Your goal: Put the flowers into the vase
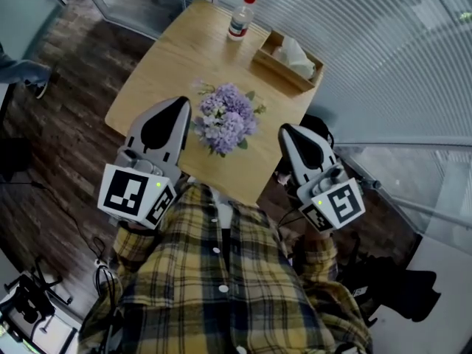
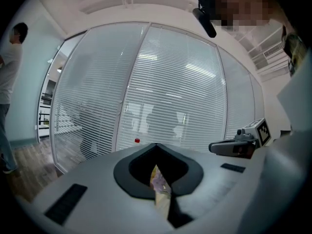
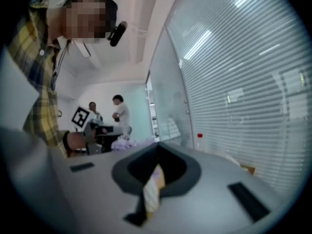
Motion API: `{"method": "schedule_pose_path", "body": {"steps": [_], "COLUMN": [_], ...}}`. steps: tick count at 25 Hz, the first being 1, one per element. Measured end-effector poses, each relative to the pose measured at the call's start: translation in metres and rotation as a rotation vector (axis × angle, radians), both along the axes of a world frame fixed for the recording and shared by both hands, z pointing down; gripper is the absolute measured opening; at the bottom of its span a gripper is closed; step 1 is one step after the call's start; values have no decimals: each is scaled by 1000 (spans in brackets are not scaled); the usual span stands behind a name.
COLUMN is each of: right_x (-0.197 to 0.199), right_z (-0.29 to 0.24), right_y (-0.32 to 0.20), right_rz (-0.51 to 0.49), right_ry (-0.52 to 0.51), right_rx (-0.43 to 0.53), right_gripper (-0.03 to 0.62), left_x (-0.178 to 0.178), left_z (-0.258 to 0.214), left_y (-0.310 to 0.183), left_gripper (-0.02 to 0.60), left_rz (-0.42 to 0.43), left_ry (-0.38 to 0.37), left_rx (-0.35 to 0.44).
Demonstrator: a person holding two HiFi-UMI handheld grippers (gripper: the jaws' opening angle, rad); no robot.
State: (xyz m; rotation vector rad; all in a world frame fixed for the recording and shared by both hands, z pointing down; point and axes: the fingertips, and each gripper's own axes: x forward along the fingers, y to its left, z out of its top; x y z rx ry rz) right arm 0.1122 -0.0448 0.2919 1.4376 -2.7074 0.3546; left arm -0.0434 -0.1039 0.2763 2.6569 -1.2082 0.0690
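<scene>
The flowers stand as a rounded lilac bunch with a few green leaves near the middle of the wooden bench, blossoms turned up toward the head camera. The blooms cover their stems and any vase under them, so I cannot tell whether they already sit in a vase. I judge the bunch light and soft. The petals would crush or shed if pinched, the thin stems would bend, and the top-heavy head would swing once lifted. The place to take hold would be low on the gathered stems, below the leaves, with a gentle squeeze and never on the blossoms.

Both tongs are held off the bench, close to the person's plaid shirt and apart from the bunch. In the head view the left tongs show at the bunch's left and the right tongs at its right, with the flowers between their tips. Each pair is clenched on nothing: each gripper view shows its two jaws brought together, pointing out across the room toward the slatted glass wall. The right gripper view catches a pale edge of the bunch just over its jaws, to the left.

Further back on the bench stand a red-capped plastic bottle and a wooden tissue box.
</scene>
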Motion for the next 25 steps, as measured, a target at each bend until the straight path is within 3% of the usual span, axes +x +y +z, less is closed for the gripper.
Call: {"method": "schedule_pose_path", "body": {"steps": [25], "right_x": [-5], "right_z": [-37], "right_y": [-8], "right_rz": [-84], "right_ry": [0], "right_rx": [-6], "right_gripper": [11], "left_x": [3], "left_z": [0], "left_y": [6], "left_gripper": [8], "left_rz": [-7], "left_ry": [-2], "left_rx": [-19]}}
